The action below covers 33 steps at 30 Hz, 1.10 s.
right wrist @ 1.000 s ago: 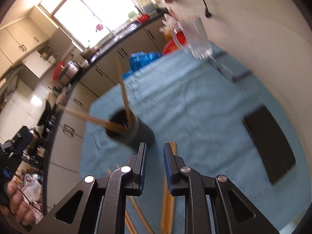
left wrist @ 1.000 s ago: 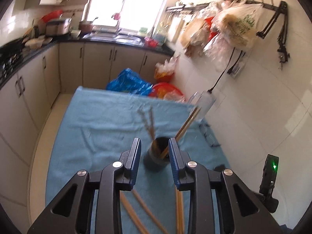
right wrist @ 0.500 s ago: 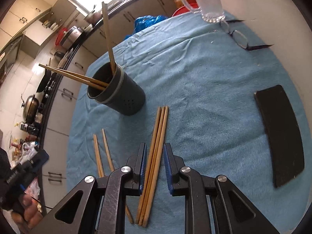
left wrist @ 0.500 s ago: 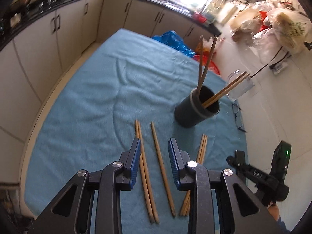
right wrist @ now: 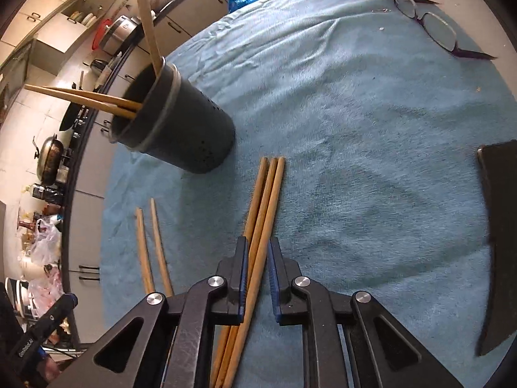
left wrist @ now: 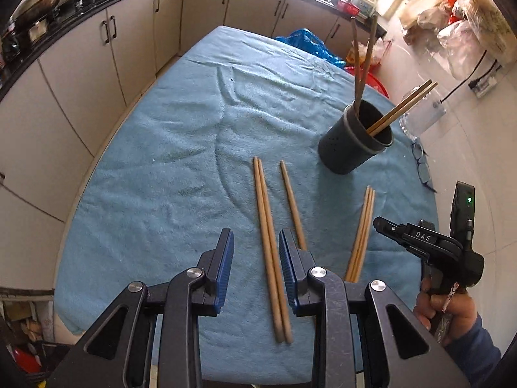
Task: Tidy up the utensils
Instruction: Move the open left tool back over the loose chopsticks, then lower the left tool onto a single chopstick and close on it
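Two hand-held grippers came down | right hand-held gripper [right wrist: 257, 260] has just been closing round three sticks [right wrist: 265, 213] on surface | left [left wrist: 256, 260] stays narrow, empty, over pair [left wrist: 269, 245] | cup [left wrist: 353, 142] waits nearby

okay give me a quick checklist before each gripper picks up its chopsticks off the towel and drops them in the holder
1. Right gripper astride the three-chopstick bundle: ok; jaws just closing.
2. Pads squeezing that bundle: cannot tell; a slight gap shows on the right.
3. Left gripper over the chopstick pair: ok, jaws open; pair lies off-centre, nearer one pad.
4. Single chopstick outside the left jaws: ok.
5. Dark holder upright: ok.
6. Room in the holder: ok; four chopsticks lean inside.
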Each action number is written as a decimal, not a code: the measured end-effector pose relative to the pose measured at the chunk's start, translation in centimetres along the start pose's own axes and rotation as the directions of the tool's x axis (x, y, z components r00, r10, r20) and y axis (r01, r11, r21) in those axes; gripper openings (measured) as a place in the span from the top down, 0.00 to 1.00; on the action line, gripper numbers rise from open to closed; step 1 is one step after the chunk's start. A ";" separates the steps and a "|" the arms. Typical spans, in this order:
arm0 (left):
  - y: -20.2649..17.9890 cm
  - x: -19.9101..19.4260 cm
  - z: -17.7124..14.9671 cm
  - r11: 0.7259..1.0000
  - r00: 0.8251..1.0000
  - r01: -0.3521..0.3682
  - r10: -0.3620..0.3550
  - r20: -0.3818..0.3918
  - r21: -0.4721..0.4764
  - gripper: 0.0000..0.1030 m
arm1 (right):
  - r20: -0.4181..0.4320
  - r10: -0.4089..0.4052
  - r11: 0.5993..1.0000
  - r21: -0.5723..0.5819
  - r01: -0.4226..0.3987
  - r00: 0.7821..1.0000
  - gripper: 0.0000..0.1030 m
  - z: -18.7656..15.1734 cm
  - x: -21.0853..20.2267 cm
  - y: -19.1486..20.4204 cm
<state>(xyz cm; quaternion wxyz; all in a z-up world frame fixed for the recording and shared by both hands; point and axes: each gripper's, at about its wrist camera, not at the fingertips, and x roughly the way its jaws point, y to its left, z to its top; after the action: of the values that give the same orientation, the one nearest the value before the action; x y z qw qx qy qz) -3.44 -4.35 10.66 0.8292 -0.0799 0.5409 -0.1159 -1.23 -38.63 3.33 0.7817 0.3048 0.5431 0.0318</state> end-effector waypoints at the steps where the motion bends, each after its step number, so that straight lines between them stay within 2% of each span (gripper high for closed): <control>1: 0.1 0.1 0.2 1.000 1.000 0.009 -0.009 -0.005 0.005 0.74 | -0.004 -0.013 1.000 0.005 0.013 1.000 0.88 -0.2 0.3 0.2; 9: 1.2 2.5 1.7 0.997 0.998 0.042 -0.039 -0.052 0.058 0.74 | 0.009 -0.110 0.994 -0.015 0.111 0.994 0.90 -0.4 1.0 1.1; 12: 1.4 3.6 2.3 0.997 0.996 0.054 -0.049 -0.073 0.063 0.74 | 0.011 -0.125 0.992 -0.004 0.125 0.992 0.94 -0.4 0.7 0.8; 18: 1.0 5.9 2.9 0.994 0.991 0.073 -0.062 -0.121 0.087 0.74 | 0.012 -0.143 0.990 0.014 0.143 0.990 0.93 -0.4 -0.9 -1.3; 21: 0.7 7.2 3.1 0.993 0.986 0.084 -0.070 -0.151 0.088 0.73 | 0.011 -0.191 0.982 0.006 0.191 0.982 0.85 -0.2 -1.2 -1.3; 25: 0.5 9.0 3.2 0.993 0.978 0.092 -0.076 -0.196 0.076 0.73 | 0.003 -0.195 0.981 -0.012 0.195 0.981 0.85 0.2 -1.0 -1.1; 27: 0.3 9.9 3.3 0.994 0.976 0.079 -0.062 -0.209 0.075 0.73 | 0.004 -0.205 0.978 -0.026 0.205 0.979 0.85 0.3 -0.8 -0.7; 29: 0.1 10.4 3.4 0.994 0.974 0.079 -0.061 -0.216 0.074 0.74 | 0.005 -0.200 0.979 -0.037 0.200 0.980 0.92 0.2 -0.7 -0.5; 33: -0.4 11.5 3.1 0.995 0.973 0.045 -0.023 -0.228 0.093 0.74 | -0.007 -0.207 0.977 -0.064 0.206 0.978 0.92 -0.4 -0.5 -0.2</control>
<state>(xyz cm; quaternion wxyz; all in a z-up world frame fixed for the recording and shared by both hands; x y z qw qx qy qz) 3.82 -7.93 1.96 0.7628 -0.0350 0.6244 -0.1646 -1.83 -38.82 3.61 0.7863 0.2218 0.5758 -0.0303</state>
